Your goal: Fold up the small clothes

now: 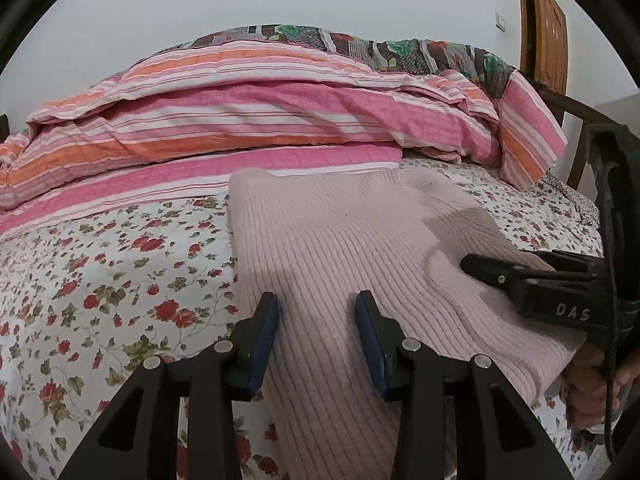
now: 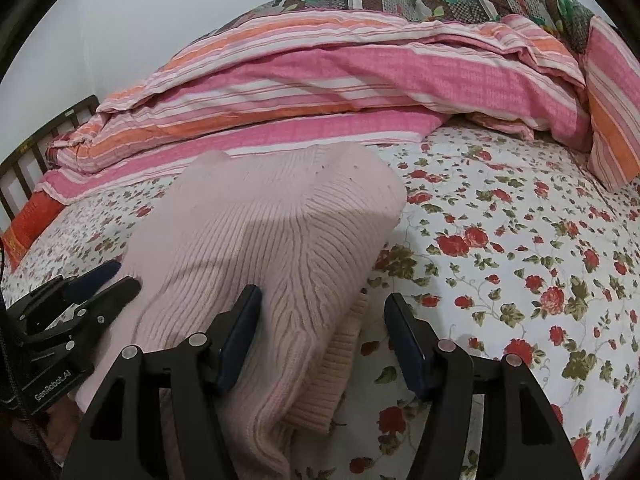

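A pale pink ribbed sweater point(image 1: 340, 232) lies folded on the flowered bed sheet point(image 1: 100, 280). My left gripper point(image 1: 316, 308) hovers over its near left part, open, with the knit lying under the gap and neither pad pressing it. My right gripper point(image 2: 324, 308) is open wider over the sweater's point(image 2: 260, 220) right edge, where a ribbed cuff point(image 2: 332, 380) sticks out from under the fold. Its left pad sits beside the knit and its right pad stands over the bare sheet. Each view shows the other gripper resting at the sweater's far side: the right gripper point(image 1: 480, 272) and the left gripper point(image 2: 116, 280).
A bunched pink and orange striped duvet point(image 1: 240, 120) runs along the back of the bed, with a dark flowered quilt behind it. A wooden door point(image 1: 548, 32) stands at the far right. A dark headboard point(image 2: 32, 152) and a red cloth point(image 2: 28, 224) sit at the left.
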The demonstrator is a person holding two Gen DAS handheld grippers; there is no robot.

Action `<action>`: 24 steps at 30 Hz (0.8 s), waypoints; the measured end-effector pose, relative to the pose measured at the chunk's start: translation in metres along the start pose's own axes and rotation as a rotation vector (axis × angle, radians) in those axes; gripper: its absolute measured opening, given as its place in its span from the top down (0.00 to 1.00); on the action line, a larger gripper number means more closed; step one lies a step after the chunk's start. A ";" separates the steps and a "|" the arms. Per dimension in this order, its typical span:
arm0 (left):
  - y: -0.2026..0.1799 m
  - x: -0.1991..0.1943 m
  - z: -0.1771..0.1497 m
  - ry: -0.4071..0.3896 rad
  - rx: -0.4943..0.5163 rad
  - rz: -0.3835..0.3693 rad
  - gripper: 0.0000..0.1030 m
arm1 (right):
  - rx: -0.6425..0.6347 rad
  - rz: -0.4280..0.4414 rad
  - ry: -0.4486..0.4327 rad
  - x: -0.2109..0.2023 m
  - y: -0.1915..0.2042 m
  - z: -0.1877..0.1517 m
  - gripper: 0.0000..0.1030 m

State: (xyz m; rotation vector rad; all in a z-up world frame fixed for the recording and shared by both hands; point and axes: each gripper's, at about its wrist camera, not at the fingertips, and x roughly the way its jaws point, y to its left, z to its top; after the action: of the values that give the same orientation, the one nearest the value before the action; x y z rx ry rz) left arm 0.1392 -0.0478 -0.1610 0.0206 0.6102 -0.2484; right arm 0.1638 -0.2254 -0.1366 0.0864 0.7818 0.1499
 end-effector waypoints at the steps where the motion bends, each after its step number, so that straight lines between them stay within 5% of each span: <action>1: 0.001 -0.001 0.000 -0.002 -0.003 -0.003 0.62 | -0.001 0.006 -0.001 -0.002 -0.001 0.001 0.40; 8: 0.010 -0.003 -0.004 -0.033 -0.049 -0.025 0.52 | 0.094 0.080 -0.018 -0.006 -0.016 0.010 0.39; 13: 0.032 0.000 -0.006 -0.020 -0.155 -0.109 0.40 | 0.093 0.133 -0.047 -0.008 -0.015 0.010 0.67; 15: 0.037 0.001 -0.007 -0.021 -0.178 -0.132 0.38 | 0.055 0.128 -0.086 -0.016 -0.010 0.009 0.86; 17: 0.037 0.001 -0.007 -0.029 -0.177 -0.137 0.37 | 0.039 0.143 -0.140 -0.027 -0.010 0.007 0.87; 24: 0.035 -0.001 -0.007 -0.029 -0.173 -0.138 0.34 | 0.014 0.032 -0.071 -0.010 -0.008 0.003 0.84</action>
State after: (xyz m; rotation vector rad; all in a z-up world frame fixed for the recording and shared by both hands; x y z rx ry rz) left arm 0.1430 -0.0128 -0.1681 -0.1918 0.6033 -0.3281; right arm 0.1597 -0.2352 -0.1280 0.1170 0.7115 0.1707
